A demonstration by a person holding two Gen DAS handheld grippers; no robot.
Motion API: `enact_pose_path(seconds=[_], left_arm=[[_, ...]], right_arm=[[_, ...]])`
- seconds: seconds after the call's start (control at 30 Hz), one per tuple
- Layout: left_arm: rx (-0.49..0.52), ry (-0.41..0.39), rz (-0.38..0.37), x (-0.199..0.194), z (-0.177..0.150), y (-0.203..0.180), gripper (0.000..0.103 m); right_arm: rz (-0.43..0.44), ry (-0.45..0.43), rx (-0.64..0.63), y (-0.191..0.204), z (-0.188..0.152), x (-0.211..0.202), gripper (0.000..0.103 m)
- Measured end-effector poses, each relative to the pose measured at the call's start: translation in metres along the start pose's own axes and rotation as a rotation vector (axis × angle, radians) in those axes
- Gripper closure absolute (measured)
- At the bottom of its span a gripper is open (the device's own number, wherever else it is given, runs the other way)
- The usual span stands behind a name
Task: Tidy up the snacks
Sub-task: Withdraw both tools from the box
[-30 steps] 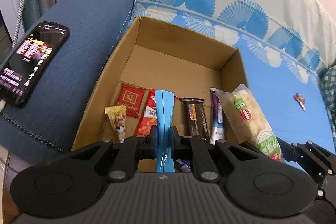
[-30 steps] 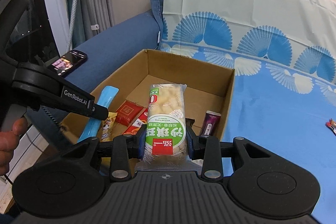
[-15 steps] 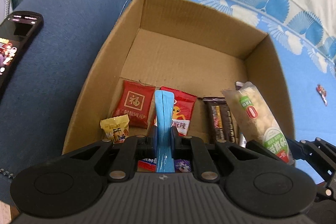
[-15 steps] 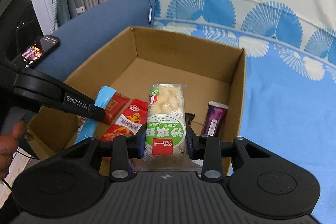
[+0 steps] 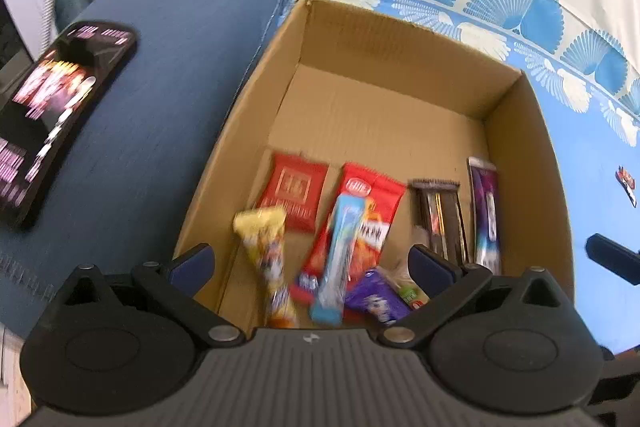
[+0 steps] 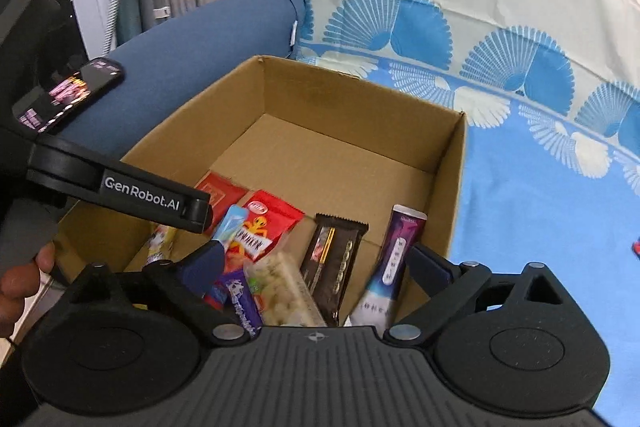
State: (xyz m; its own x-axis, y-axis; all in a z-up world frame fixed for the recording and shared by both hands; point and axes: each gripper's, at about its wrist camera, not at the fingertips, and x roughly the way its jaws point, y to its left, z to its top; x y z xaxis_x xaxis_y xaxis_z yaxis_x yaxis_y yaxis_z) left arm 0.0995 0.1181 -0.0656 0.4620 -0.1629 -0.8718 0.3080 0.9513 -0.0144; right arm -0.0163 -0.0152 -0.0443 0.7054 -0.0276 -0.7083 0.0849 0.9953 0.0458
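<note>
Both the left gripper (image 5: 312,259) and the right gripper (image 6: 316,263) are spread wide, nothing grasped. One small red-wrapped snack (image 5: 626,183) is left outside the brown cardboard box (image 5: 532,163) — far right, nearer the right gripper, long axis unclear.

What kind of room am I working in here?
Likely a home living room: a blue sofa armrest with a phone on it, a fan-patterned cover over the seat, and the cardboard box of snacks there.

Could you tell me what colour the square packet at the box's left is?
Red packet with a pale printed emblem, clearest in the left wrist view.
</note>
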Motion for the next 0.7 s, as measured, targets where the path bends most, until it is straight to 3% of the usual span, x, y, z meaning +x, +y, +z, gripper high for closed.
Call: enact_pose_path(seconds=[0.33, 0.7], left_arm=[[-0.005, -0.028, 0.063, -0.076, -0.075, -0.002, 0.0], [0.031, -0.136, 0.068, -0.143, -0.118, -0.018, 0.0]], right_arm=[[-0.022, -0.051, 0.026, 0.023, -0.038, -0.094, 0.001], [-0.05, -0.193, -0.002, 0.034, -0.064, -0.167, 0.001]])
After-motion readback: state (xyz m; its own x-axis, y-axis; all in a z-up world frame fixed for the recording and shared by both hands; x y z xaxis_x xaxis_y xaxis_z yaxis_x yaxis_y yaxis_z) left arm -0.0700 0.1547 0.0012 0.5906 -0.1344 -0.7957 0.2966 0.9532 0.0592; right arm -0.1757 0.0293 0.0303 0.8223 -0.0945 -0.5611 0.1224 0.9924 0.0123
